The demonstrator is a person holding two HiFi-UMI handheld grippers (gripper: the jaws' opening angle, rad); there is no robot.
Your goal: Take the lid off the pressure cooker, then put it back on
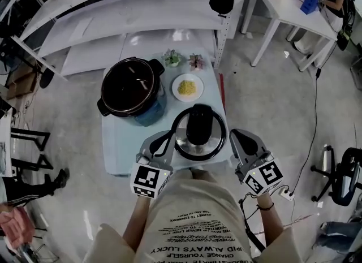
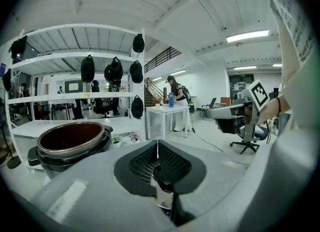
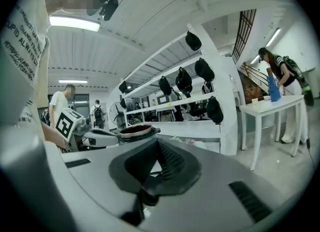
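The open pressure cooker pot (image 1: 131, 86) stands at the back left of the small table (image 1: 121, 149), its dark bowl uncovered. Its round steel lid (image 1: 199, 134) with a black handle hangs over the table's front edge, apart from the pot. My left gripper (image 1: 169, 143) is shut on the lid's left rim and my right gripper (image 1: 231, 140) on its right rim. In the left gripper view the pads (image 2: 150, 163) pinch a shiny strip of rim (image 2: 165, 196), and the pot (image 2: 70, 143) sits to the left. The right gripper (image 3: 155, 176) also looks shut, with the pot (image 3: 135, 130) beyond it.
A white plate of yellow food (image 1: 187, 87) and two small potted plants (image 1: 171, 58) stand right of and behind the pot. White shelving (image 1: 113, 7) runs behind the table. A white table (image 1: 288, 7), an office chair (image 1: 342, 177) and a floor cable lie to the right.
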